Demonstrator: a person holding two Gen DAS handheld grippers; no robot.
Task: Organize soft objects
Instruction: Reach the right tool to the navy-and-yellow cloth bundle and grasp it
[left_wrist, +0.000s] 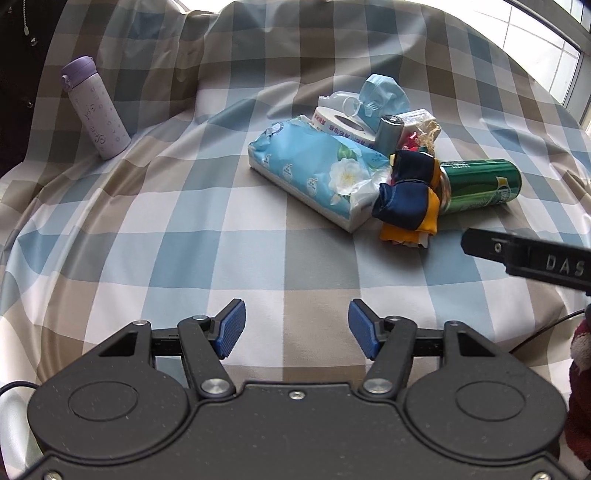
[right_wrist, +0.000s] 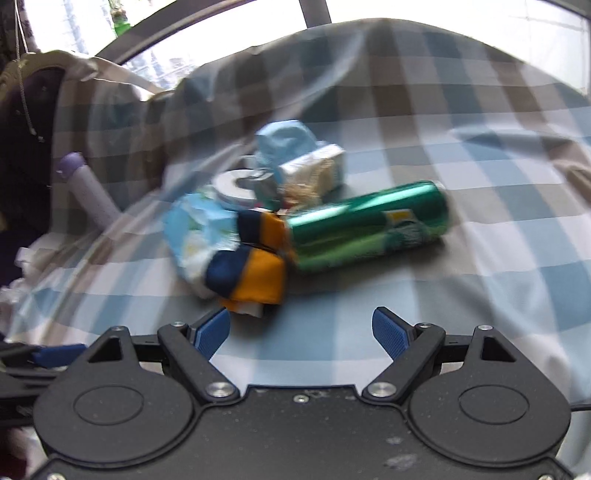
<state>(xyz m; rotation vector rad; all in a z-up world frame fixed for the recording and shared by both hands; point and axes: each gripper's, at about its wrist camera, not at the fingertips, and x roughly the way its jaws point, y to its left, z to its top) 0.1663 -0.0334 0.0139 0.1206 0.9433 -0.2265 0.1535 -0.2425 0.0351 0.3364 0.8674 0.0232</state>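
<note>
A checked cloth covers the surface, its clutter heaped at centre. The navy-and-yellow fabric bundle lies touching the green can; soft, light, likely best pinched at a fold. Left gripper and right gripper both gape, empty.

Bare checked cloth ahead, clutter pile beyond — green can flanking
</note>
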